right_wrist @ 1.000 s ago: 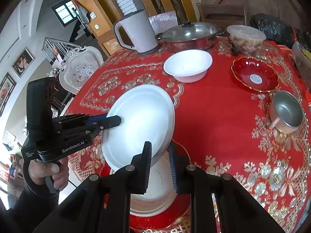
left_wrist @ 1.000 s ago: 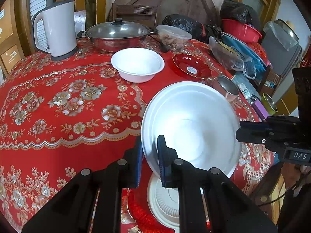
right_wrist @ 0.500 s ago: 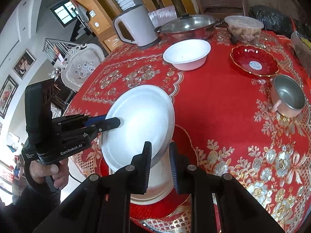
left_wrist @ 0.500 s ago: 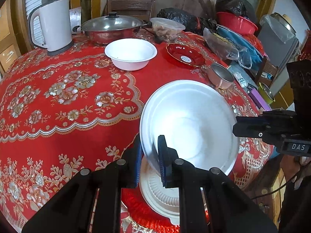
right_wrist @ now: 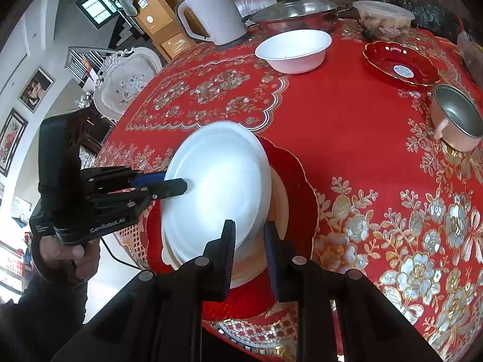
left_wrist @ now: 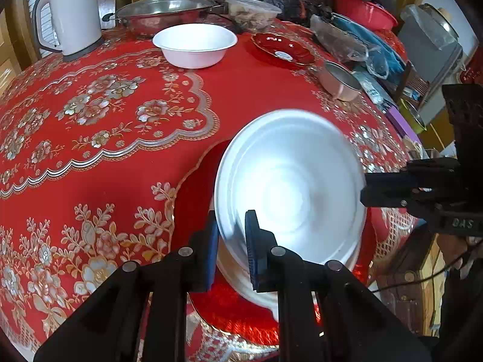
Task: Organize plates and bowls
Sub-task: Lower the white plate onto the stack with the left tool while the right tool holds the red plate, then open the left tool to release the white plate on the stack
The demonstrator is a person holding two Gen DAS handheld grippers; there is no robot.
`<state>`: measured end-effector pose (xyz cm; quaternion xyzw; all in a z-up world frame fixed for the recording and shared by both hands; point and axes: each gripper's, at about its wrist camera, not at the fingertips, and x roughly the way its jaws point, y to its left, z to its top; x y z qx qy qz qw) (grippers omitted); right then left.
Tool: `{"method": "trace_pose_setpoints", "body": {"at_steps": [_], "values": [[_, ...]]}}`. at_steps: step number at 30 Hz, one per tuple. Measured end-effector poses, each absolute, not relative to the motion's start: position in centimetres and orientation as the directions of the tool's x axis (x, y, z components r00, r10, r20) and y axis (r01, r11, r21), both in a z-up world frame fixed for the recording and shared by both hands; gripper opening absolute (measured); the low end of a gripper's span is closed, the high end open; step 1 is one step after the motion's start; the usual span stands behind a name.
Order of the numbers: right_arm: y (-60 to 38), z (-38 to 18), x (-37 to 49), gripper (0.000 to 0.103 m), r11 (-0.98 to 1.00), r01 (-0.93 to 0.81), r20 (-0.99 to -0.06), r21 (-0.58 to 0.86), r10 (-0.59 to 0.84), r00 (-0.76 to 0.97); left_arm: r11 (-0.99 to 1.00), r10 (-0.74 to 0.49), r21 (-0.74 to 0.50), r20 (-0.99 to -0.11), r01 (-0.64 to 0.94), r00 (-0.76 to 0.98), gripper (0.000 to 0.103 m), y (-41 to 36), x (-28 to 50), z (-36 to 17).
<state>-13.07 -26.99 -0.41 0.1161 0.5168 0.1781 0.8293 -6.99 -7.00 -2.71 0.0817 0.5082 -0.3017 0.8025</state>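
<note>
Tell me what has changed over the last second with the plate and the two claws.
The white plate has come down toward the white plate lying on the red plate; its near edge now looks close to resting there, though contact is hard to judge. Both the left claw and the right claw stay shut on opposite rims of it. The white bowl and metal cup have not moved.

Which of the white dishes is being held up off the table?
The large white plate, gripped at opposite rims by both grippers and tilted above the stack. The white bowl sits untouched near the kettle.
</note>
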Motion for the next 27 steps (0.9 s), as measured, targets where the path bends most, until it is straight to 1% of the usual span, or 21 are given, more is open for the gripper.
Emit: {"method": "trace_pose_setpoints", "body": {"at_steps": [6,13,14,16,18,21,24,25,26,27], "values": [[-27.6,-0.7,-13.6,0.022,0.902,-0.163,-0.809,0.400,0.431,0.400,0.790,-0.420,-0.184,-0.857,0.585,0.298,0.014,-7.1,-8.1,-2.5],[-27.4,-1.9,-13.6,0.023,0.903,-0.158,-0.825,0.399,0.429,0.368,0.787,-0.430,-0.212,-0.862,0.580,0.268,0.014,-6.8,-7.9,-3.2],[-27.4,-2.0,-13.5,0.024,0.905,-0.153,-0.827,0.398,0.426,0.367,0.786,-0.434,-0.220,-0.862,0.579,0.262,0.016,-6.7,-7.8,-3.2],[-27.4,-1.9,-13.5,0.026,0.911,-0.146,-0.831,0.386,0.413,0.374,0.785,-0.435,-0.222,-0.862,0.579,0.259,0.016,-6.7,-7.8,-3.2],[-27.5,-1.6,-13.4,0.032,0.915,-0.143,-0.832,0.377,0.402,0.382,0.788,-0.434,-0.222,-0.862,0.575,0.262,0.017,-6.6,-7.8,-3.2],[-27.7,-1.0,-13.5,0.033,0.917,-0.146,-0.825,0.372,0.399,0.400,0.792,-0.438,-0.231,-0.859,0.565,0.264,0.020,-6.3,-7.6,-3.1],[-27.8,-0.7,-13.4,0.034,0.919,-0.143,-0.824,0.368,0.393,0.408,0.794,-0.448,-0.243,-0.854,0.558,0.265,0.025,-6.1,-7.4,-2.8],[-27.8,-0.6,-13.3,0.034,0.920,-0.143,-0.825,0.366,0.392,0.408,0.794,-0.452,-0.248,-0.851,0.555,0.268,0.031,-6.0,-7.3,-2.7],[-27.8,-0.6,-13.3,0.034,0.920,-0.144,-0.825,0.365,0.391,0.408,0.795,-0.456,-0.249,-0.847,0.553,0.273,0.038,-5.9,-7.3,-2.5],[-27.7,-0.6,-13.3,0.034,0.920,-0.145,-0.825,0.366,0.392,0.408,0.795,-0.458,-0.248,-0.843,0.553,0.280,0.042,-5.9,-7.3,-2.3]]}}
